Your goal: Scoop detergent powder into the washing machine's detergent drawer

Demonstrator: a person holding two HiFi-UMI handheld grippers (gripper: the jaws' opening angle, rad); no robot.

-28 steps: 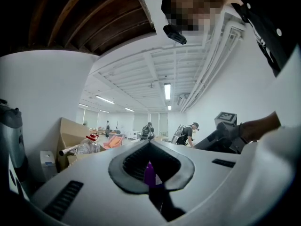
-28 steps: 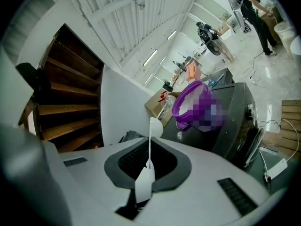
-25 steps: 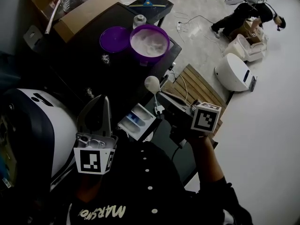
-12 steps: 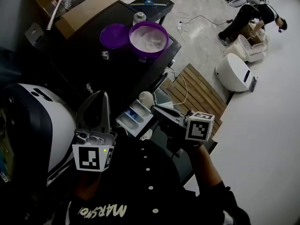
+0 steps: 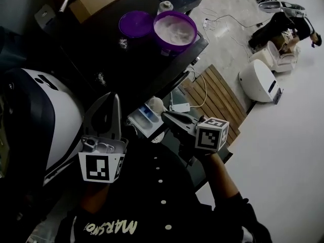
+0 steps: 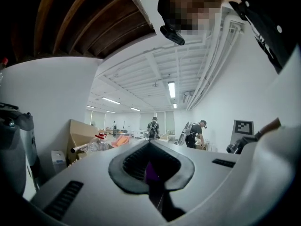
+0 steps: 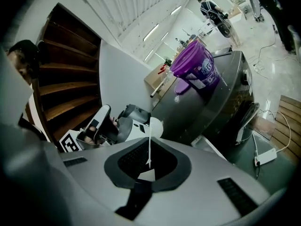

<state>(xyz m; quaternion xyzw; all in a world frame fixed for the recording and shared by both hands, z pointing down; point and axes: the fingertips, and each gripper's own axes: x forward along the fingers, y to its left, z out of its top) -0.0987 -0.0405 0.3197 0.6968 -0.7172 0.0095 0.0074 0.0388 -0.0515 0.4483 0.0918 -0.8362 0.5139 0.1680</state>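
The right claw (image 7: 148, 165) is closed on the thin handle of the white scoop (image 7: 154, 127); the handle is pinched between the pads and the round bowl is carried just ahead of the claw tips; whether powder lies in the bowl cannot be told. Just below and ahead of the bowl, the detergent drawer (image 5: 144, 119) is seen pulled out from the front of the dark washing machine (image 5: 121, 59); whether scoop and drawer touch cannot be judged.

On the far side of the drawer from this claw, the left claw (image 6: 150, 167) is held level, its jaws brought together with nothing gripped between them; a rounded white-and-dark housing (image 5: 45, 115) is seen close on its outer side.

Well ahead of both claws, on the machine's top surface, an open purple tub (image 5: 174, 29) of white powder is set upright; its purple lid (image 5: 136, 23) is laid flat just beside it; a few white specks (image 5: 123, 43) are scattered near the lid.

To the outer side of the right claw, a slatted wooden panel (image 5: 215, 92) is laid on the floor with a white cable (image 5: 200, 92) across it; farther off, a white appliance (image 5: 259, 80) and a crouching person (image 5: 283, 24) are seen.
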